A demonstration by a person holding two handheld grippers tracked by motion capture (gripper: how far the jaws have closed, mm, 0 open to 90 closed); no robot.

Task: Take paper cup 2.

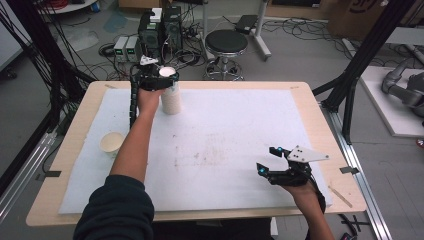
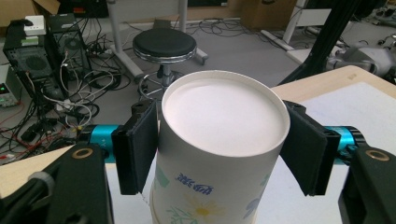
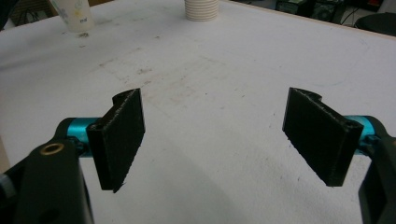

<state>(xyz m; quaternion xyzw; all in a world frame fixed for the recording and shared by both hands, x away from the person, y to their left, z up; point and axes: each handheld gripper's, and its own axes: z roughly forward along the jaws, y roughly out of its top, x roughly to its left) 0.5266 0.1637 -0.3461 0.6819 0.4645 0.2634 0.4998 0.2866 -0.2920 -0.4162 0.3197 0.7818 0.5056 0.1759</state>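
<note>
A paper cup [image 2: 224, 121] with a flower print stands mouth up between my left gripper's pads [image 2: 140, 149], which press on both its sides. In the high view that cup [image 1: 167, 71] tops a ribbed white cup stack [image 1: 171, 102] at the far left of the white mat, with my left gripper [image 1: 166, 79] shut on it. A single cup [image 1: 111, 142] stands at the mat's left edge. My right gripper [image 1: 266, 159] hovers open near the front right. In its own view the right gripper [image 3: 217, 135] has only mat between its jaws, with the stack [image 3: 201, 9] and the single cup [image 3: 70, 14] far off.
The white mat [image 1: 225, 125] covers most of the wooden table [image 1: 320, 120]. Behind the table's far edge stand a black stool [image 1: 226, 42] and computer towers [image 1: 160, 27] with cables on the floor. Black frame posts [image 1: 350, 85] rise at the right.
</note>
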